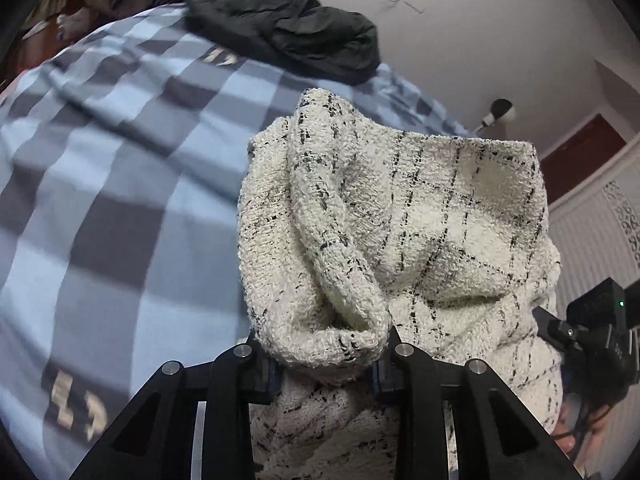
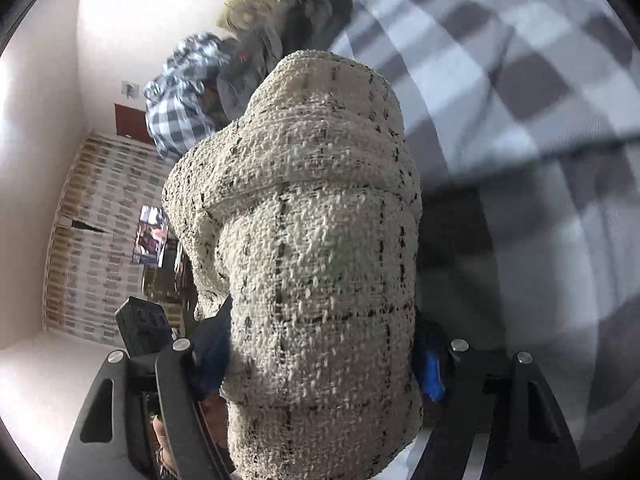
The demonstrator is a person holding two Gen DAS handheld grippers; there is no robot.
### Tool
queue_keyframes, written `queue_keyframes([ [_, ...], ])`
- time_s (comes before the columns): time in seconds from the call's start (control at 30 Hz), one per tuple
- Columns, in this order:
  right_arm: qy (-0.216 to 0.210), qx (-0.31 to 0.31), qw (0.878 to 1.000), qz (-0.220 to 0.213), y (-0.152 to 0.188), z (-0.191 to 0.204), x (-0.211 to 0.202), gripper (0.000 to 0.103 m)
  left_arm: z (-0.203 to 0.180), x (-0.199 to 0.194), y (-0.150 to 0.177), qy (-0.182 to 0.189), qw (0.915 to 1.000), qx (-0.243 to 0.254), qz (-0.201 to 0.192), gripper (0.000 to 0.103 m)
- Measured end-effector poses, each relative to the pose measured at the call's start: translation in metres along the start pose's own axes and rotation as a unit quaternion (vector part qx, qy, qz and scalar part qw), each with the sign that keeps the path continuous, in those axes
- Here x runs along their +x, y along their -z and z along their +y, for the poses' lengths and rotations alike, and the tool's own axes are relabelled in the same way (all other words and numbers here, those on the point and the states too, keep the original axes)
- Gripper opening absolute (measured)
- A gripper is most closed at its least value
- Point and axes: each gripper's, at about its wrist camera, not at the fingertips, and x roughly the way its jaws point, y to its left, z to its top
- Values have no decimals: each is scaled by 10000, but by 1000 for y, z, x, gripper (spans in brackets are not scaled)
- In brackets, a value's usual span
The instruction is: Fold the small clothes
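Observation:
A cream knit garment (image 1: pixel 400 220) with thin black check lines hangs bunched above the bed, lifted off it. In the left wrist view a rolled edge of it sits between the black fingers of my left gripper (image 1: pixel 324 364), whose pads press on it from both sides. In the right wrist view a thick fold of the same garment (image 2: pixel 312 220) fills the gap of my right gripper (image 2: pixel 320 360), and both blue pads touch the cloth. The right gripper's body (image 1: pixel 592 328) shows at the right edge of the left wrist view, close beside the garment.
A blue and grey checked bedcover (image 1: pixel 100 160) spreads below and to the left. A dark jacket (image 1: pixel 288 24) lies heaped at its far end, with a blue-white checked shirt (image 2: pixel 180 96) beside it. A pale wall (image 1: pixel 480 40) stands behind.

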Motion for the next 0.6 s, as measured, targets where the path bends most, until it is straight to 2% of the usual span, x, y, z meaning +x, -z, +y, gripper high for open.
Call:
queue_keyframes([
  [0.1, 129, 74, 9998, -134, -15, -13, 1, 71, -2, 31, -17, 96, 9998, -35, 166, 30],
  [0.2, 367, 227, 9990, -136, -24, -37, 9, 71, -1, 65, -25, 31, 9991, -36, 418, 30],
  [0.27, 418, 304, 9986, -69, -27, -49, 17, 70, 0, 81, -28, -27, 9990, 17, 435, 30],
  [0.33, 321, 452, 9985, -34, -33, -64, 26, 71, 5, 88, -35, 115, 9993, -67, 339, 30],
  [0.43, -126, 910, 9956, -159, -42, -94, 23, 71, 12, 95, -49, 374, 9986, -259, 272, 30],
  [0.5, -123, 802, 9964, -250, -45, -92, 25, 72, 11, 102, -52, 280, 9989, -250, 292, 31],
  [0.6, 123, 557, 9981, -230, -41, -80, 25, 75, 12, 110, -53, 247, 9987, -322, 310, 31],
])
